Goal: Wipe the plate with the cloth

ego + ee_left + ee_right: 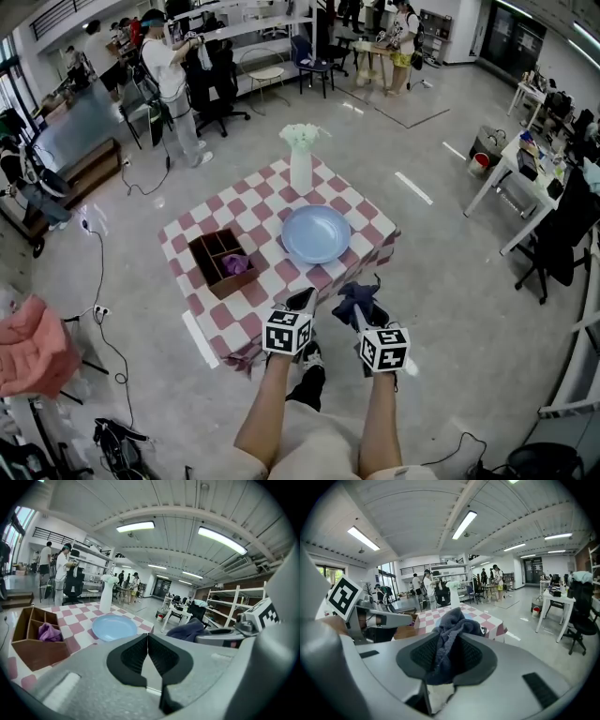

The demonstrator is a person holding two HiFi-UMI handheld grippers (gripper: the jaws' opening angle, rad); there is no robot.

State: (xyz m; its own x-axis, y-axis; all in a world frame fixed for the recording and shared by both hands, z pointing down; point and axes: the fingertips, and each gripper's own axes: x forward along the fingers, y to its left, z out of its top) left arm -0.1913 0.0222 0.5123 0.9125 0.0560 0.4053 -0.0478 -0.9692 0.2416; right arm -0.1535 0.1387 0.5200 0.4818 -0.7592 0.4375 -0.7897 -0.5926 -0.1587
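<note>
The right gripper (447,651) was clamped on a dark blue cloth (452,620), which bunched up above its jaws. The left gripper (147,654) had its jaws pressed together on nothing. Both hung at the near edge of the checked table (187,239). The pale blue plate (316,233) lay at their twelve o'clock, with a wooden box (208,274) at its nine o'clock and a white vase (300,171) at its twelve.

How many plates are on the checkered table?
1: the light blue plate, on the near side of the white vase, right of the wooden box in the head view. Nothing there seems to hide another.
</note>
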